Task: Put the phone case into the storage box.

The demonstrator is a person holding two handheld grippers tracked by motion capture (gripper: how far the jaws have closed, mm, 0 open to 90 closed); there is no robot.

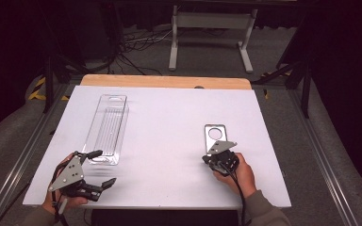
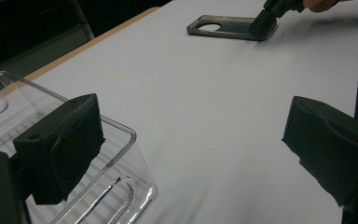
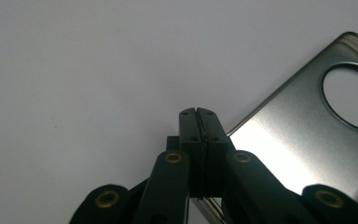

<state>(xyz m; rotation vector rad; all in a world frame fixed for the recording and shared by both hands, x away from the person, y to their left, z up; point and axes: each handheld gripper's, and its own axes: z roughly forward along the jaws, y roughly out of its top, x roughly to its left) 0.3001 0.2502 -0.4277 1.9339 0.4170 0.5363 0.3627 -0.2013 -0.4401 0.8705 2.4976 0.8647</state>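
Observation:
A flat metal plate (image 1: pixel 208 143) with a round hole lies on the white table (image 1: pixel 169 122) at the right. My right gripper (image 1: pixel 215 151) stands at the plate's near end. In the right gripper view its jaws (image 3: pixel 198 114) are shut, with the plate's (image 3: pixel 284 140) thin edge running into the seam between them. The left gripper view shows that gripper's tip (image 2: pixel 263 23) down on the plate's (image 2: pixel 237 28) corner. A clear plastic tray (image 1: pixel 107 127) lies at the left. My left gripper (image 1: pixel 103 167) is open beside the tray's near end (image 2: pixel 121 186), nothing between its pads (image 2: pixel 60 154).
The table's wooden far edge (image 1: pixel 165 81) borders a floor with cables and a white stand (image 1: pixel 212 28). Metal rails (image 1: pixel 23 155) run along both sides of the table. A broad bare stretch of table lies between the tray and the plate.

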